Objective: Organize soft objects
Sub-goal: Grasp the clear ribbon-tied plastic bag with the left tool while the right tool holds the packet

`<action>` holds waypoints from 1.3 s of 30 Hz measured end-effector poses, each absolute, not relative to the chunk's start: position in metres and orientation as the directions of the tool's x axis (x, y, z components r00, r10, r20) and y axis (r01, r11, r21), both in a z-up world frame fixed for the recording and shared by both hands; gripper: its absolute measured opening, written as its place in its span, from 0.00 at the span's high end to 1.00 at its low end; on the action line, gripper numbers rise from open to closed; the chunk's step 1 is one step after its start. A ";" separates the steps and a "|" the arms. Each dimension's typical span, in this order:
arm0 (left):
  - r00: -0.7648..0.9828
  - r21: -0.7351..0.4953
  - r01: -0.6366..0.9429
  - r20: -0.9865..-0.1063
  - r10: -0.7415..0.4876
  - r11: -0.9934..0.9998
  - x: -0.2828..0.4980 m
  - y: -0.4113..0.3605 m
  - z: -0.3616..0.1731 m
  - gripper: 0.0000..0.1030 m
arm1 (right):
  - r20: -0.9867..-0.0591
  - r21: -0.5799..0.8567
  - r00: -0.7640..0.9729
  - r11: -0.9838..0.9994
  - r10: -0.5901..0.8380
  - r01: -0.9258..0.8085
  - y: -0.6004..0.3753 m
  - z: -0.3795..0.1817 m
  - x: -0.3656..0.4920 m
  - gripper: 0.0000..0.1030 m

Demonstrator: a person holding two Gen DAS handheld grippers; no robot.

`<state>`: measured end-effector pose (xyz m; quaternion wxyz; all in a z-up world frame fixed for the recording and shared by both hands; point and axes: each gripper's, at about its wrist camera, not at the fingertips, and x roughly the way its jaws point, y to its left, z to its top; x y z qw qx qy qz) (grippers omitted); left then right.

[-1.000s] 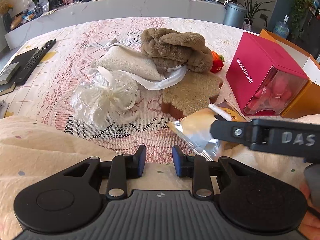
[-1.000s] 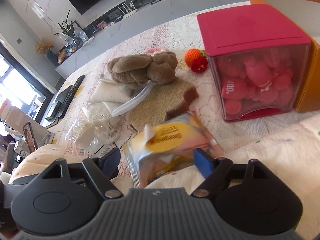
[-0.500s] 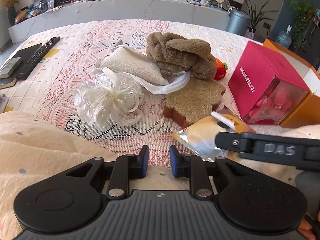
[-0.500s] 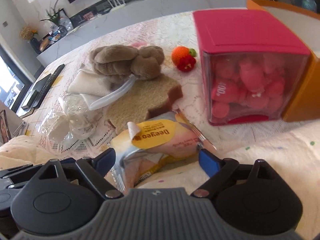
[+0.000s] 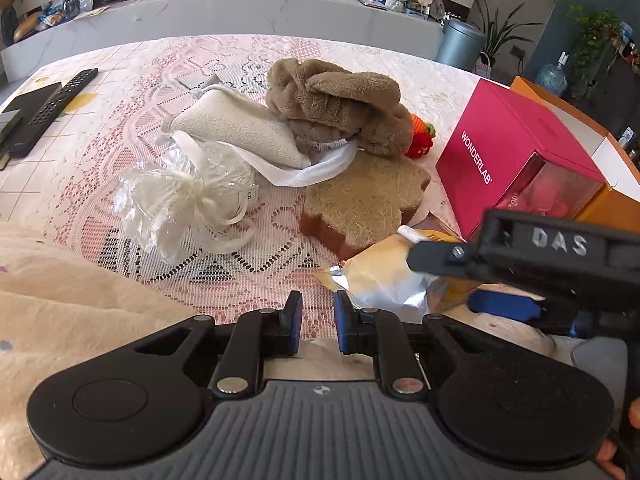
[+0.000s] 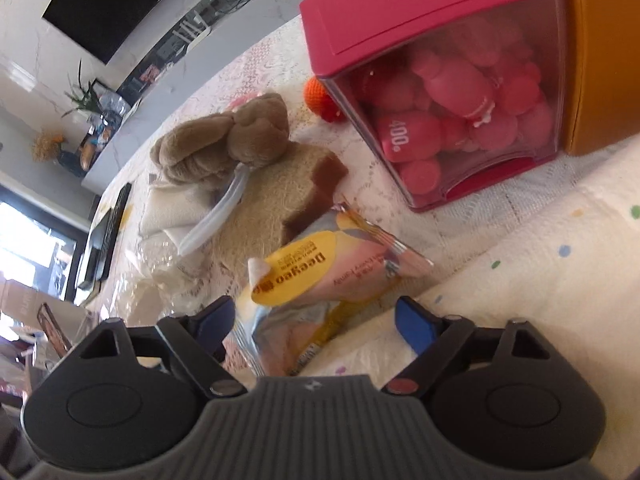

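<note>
We saw a pink WONDERLAB box beside an orange box on the lace tablecloth; a black remote control lay at the far left, and a grey bin stood beyond the bench.

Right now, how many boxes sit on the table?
2. The magenta Wonderlab box stands at the table's right side; the orange box sits directly behind it, touching or nearly so. Others could be out of frame.

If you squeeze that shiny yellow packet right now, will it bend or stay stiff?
The packet would probably bend: its foil end already looks crinkled between the open fingers of the right hand-held gripper. It seems puffy, so likely light and squashy. The glossy wrapper might slip, and its label flap is already peeling up.
</note>
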<state>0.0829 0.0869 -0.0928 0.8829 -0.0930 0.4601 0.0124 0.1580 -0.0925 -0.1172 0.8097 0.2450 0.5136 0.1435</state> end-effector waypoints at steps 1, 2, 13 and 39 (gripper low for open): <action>0.575 -0.150 -0.107 -0.816 -0.062 0.983 0.083 0.087 -0.093 0.82 | -0.755 0.555 0.436 0.832 0.490 0.027 -0.090 -0.118 0.159 0.26; 0.574 -0.146 -0.106 -0.817 -0.060 0.984 0.083 0.086 -0.093 0.82 | -0.756 0.552 0.440 0.833 0.484 0.033 -0.087 -0.119 0.160 0.29; 0.646 -0.149 -0.124 -0.763 -0.034 0.981 0.070 0.088 -0.075 0.82 | -0.761 0.413 0.528 0.909 0.376 -0.052 -0.079 -0.104 0.145 0.81; 0.428 0.144 -0.032 -0.892 0.144 0.989 0.152 0.153 -0.082 0.36 | -0.720 0.303 0.537 0.895 0.440 -0.326 -0.037 -0.079 0.172 0.84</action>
